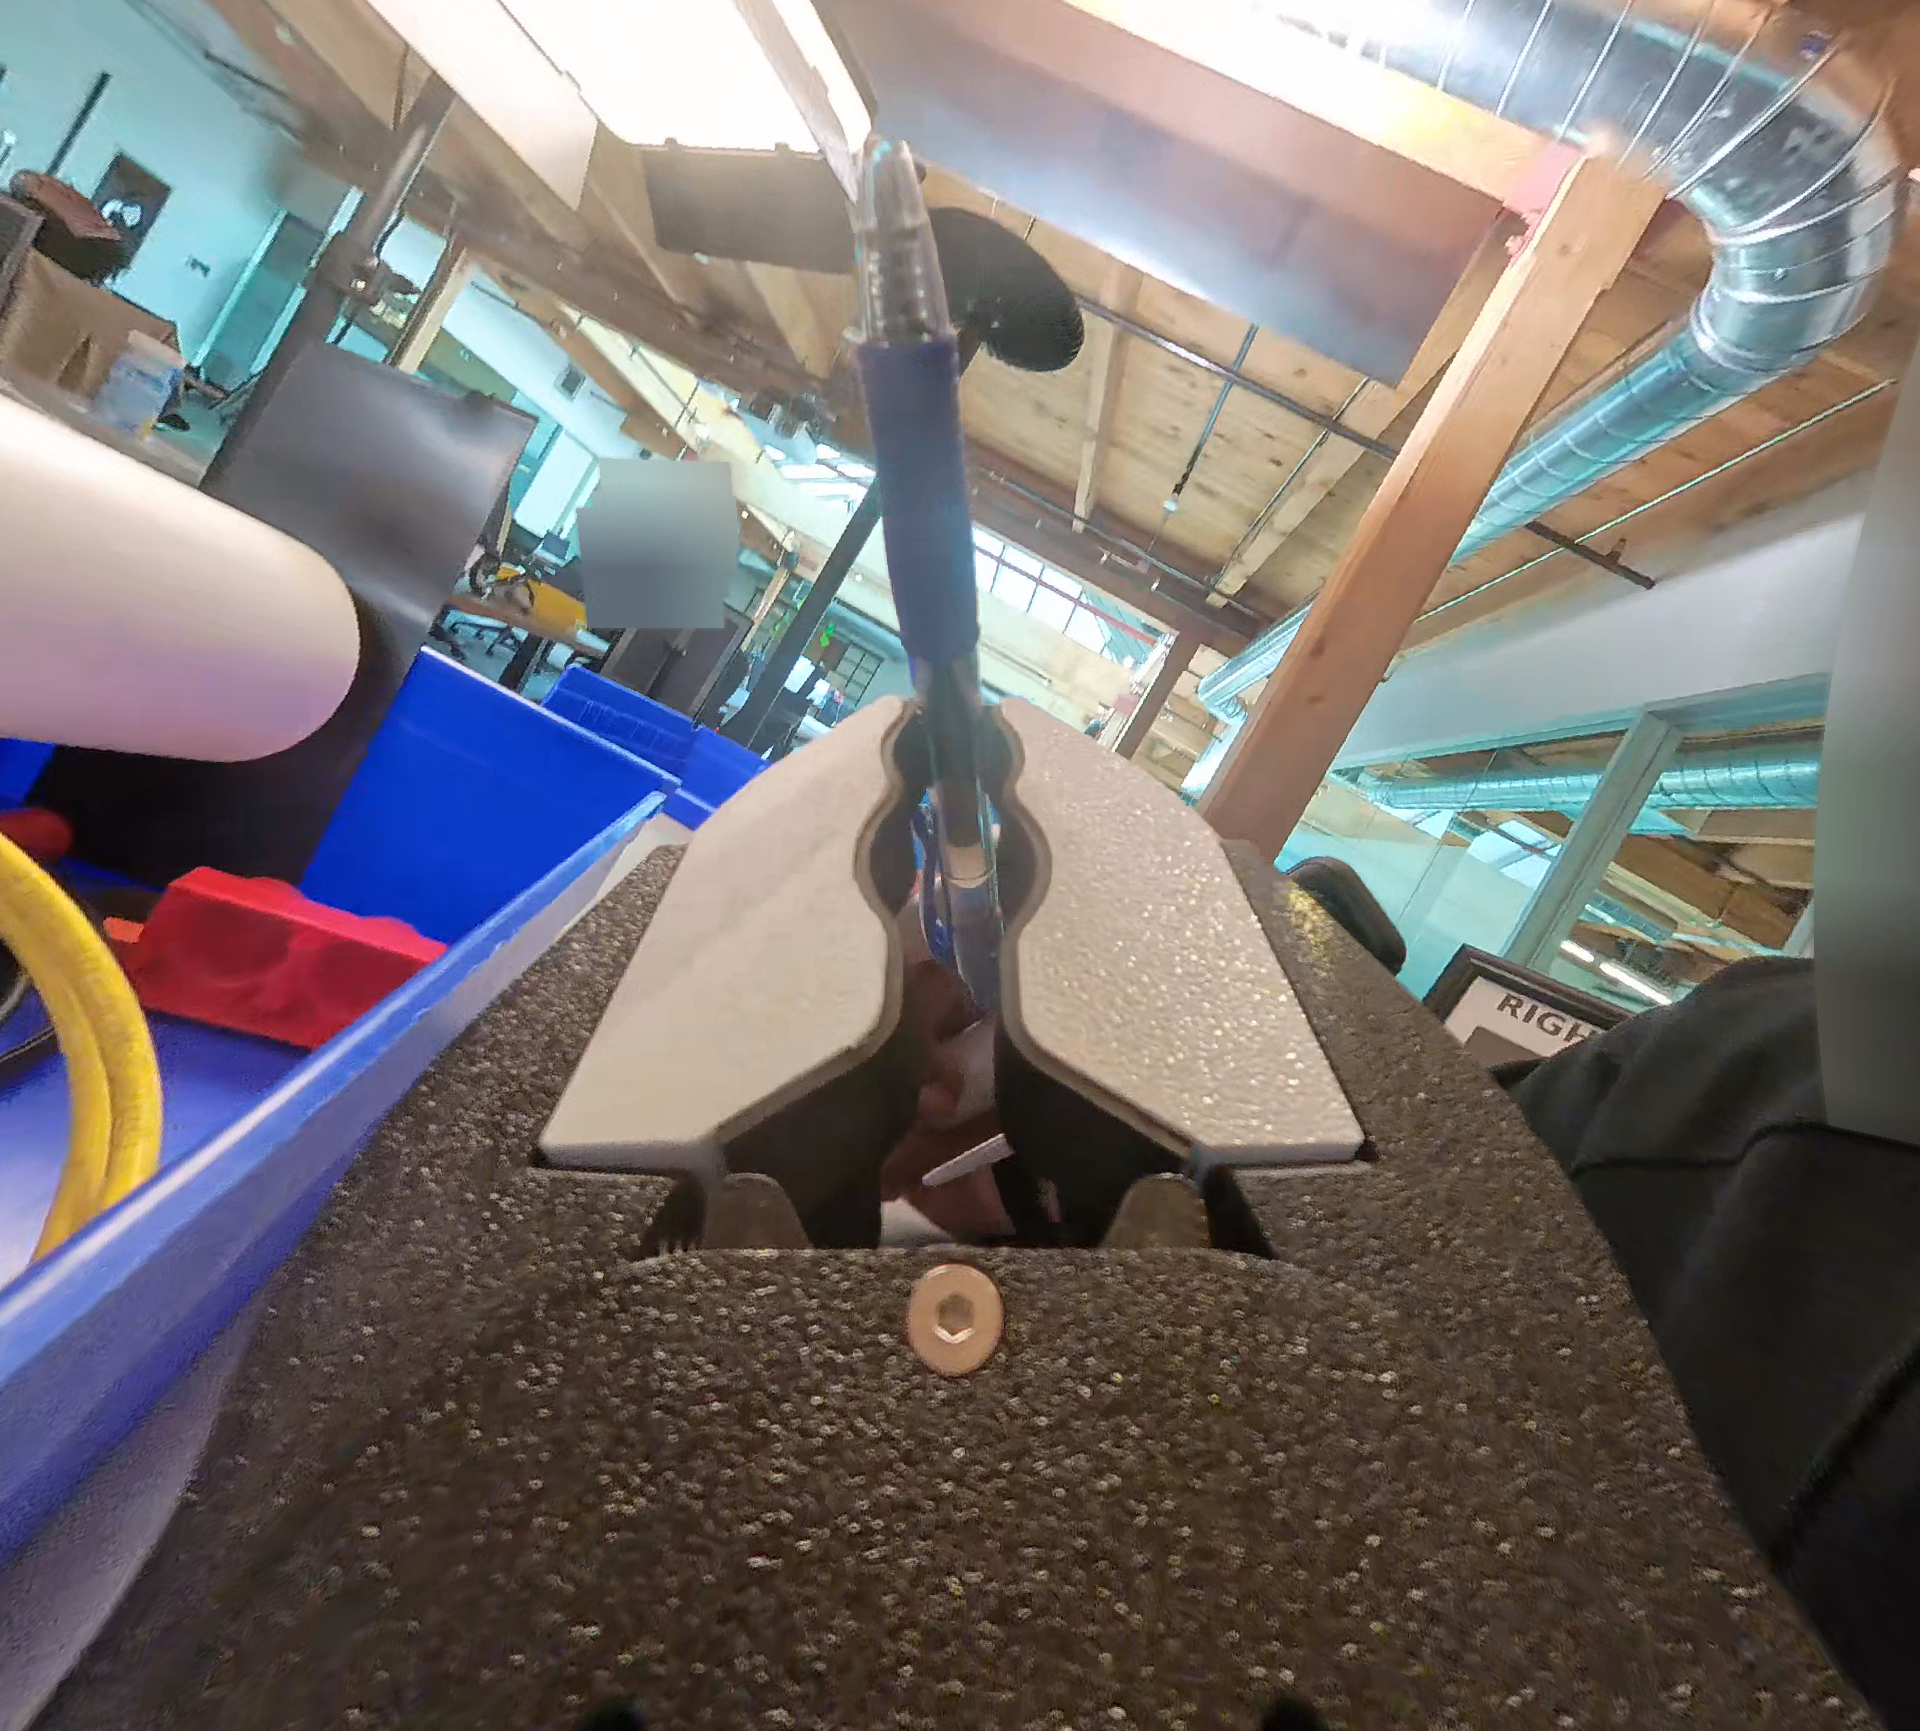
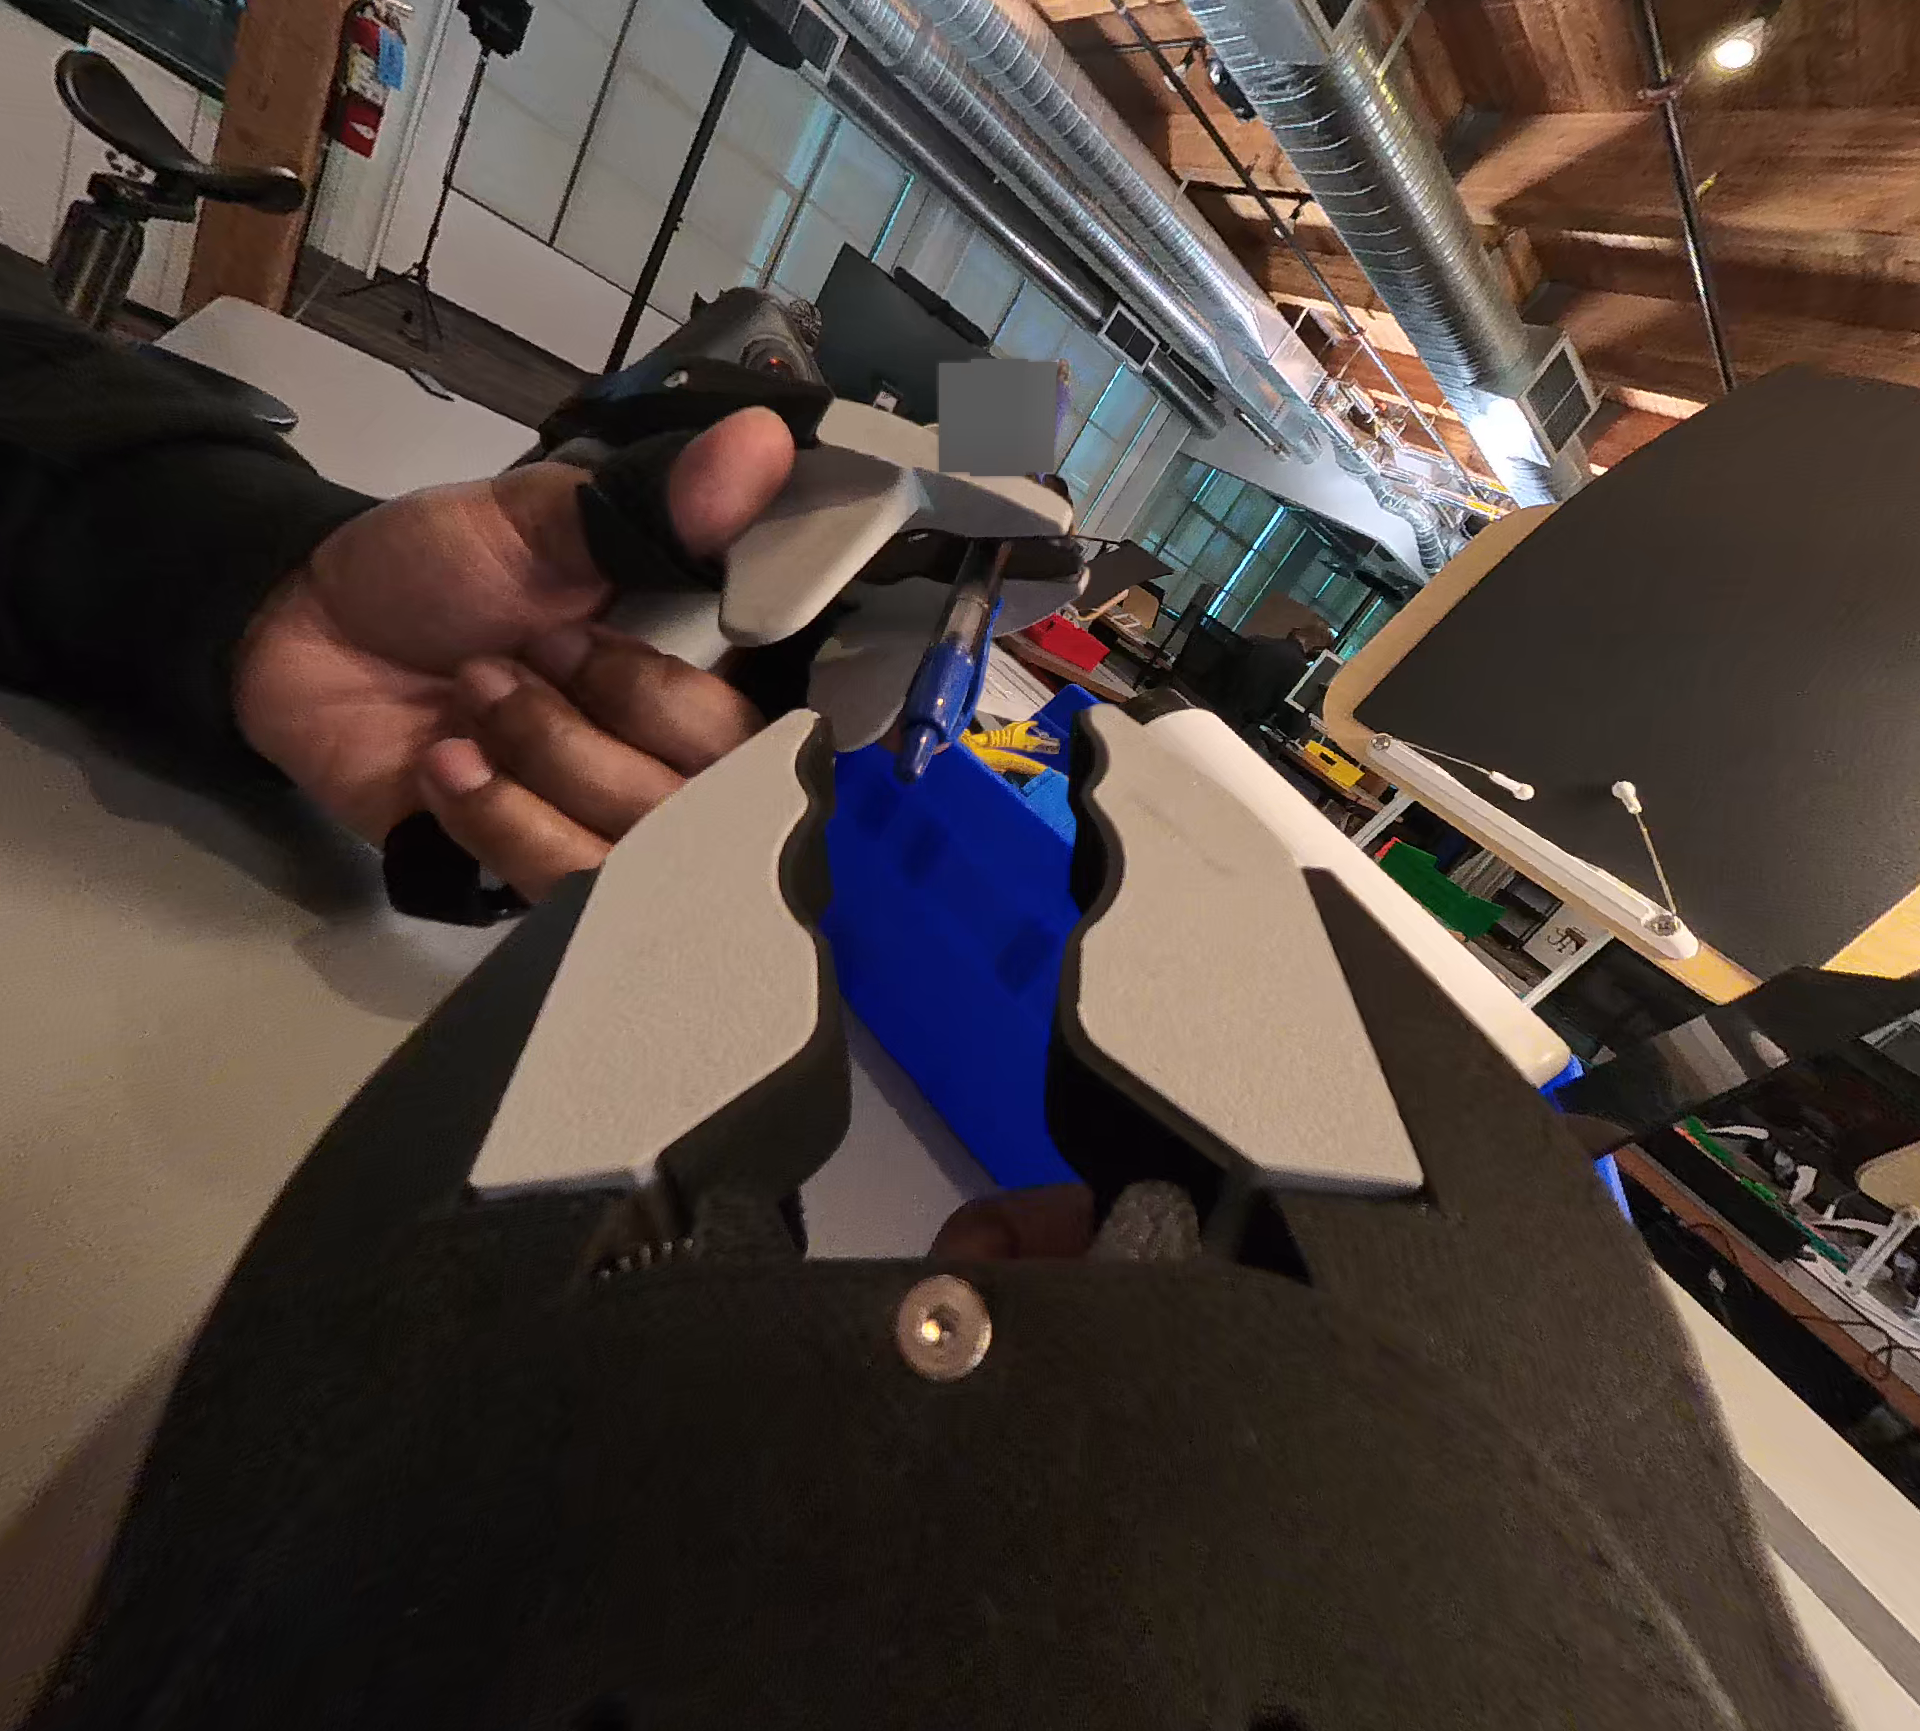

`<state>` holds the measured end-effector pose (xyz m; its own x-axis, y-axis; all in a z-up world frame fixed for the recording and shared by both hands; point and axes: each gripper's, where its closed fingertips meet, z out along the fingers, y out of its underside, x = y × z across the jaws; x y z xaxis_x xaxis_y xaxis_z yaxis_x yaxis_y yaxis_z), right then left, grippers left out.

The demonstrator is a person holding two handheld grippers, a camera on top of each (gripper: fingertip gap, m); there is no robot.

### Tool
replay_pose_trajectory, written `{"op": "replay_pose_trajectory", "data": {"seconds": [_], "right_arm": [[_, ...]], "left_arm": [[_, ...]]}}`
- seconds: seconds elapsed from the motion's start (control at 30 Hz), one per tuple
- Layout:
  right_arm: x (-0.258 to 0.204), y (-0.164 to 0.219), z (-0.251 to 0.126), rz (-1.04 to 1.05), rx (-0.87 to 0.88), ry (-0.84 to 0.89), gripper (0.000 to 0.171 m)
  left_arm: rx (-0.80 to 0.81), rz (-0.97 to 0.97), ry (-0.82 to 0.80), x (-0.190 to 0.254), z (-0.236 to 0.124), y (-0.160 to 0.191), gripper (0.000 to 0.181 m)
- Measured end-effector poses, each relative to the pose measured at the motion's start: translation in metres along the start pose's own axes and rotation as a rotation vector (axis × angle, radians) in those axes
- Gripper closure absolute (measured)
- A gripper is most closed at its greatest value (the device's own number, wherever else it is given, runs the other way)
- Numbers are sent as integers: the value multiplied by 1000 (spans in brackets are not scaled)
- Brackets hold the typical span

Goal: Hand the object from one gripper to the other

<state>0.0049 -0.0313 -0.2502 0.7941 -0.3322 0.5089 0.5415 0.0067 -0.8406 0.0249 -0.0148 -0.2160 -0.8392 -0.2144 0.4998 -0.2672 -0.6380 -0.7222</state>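
Observation:
A blue pen (image 1: 920,476) with a clear tip and blue grip stands up from my left gripper (image 1: 951,725), which is shut on its barrel. In the right wrist view the same pen (image 2: 943,663) points down toward me out of the left gripper (image 2: 971,554), which a hand (image 2: 488,632) holds. My right gripper (image 2: 945,746) is open and empty. Its fingertips sit just below the pen's tip, apart from it.
A blue bin (image 1: 343,985) on the left holds a yellow cable (image 1: 104,1037) and a red block (image 1: 270,954). The bin (image 2: 956,933) also shows beyond my right gripper on a white table (image 2: 156,1006). A white roll (image 1: 156,601) and a black board (image 2: 1662,725) are near. One gripper's finger ends stand about 5 cm off the other's. The white roll (image 1: 156,601) is about 20 cm from both grippers' fingertips.

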Motion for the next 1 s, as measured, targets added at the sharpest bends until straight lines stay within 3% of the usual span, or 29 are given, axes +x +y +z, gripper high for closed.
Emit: {"op": "replay_pose_trajectory", "data": {"seconds": [0.4, 0.57, 0.7, 0.83, 1.0], "right_arm": [[-3, 1, 5, -145, -23, 52, 132], [2, 1, 1, -148, -25, 69, 157], [8, -1, -7, -58, 3, 20, 161], [12, -1, -17, 108, 14, -105, 160], [34, -7, -32, 372, 71, -190, 160]], "left_arm": [[17, -83, 57, 2, 6, 11, 169], [-26, -111, 81, 6, 10, 22, 169], [-98, -67, 71, 4, 10, 30, 165], [-176, 30, 40, -2, 6, 25, 136], [-310, 363, -40, -8, -4, 14, 121]]}}
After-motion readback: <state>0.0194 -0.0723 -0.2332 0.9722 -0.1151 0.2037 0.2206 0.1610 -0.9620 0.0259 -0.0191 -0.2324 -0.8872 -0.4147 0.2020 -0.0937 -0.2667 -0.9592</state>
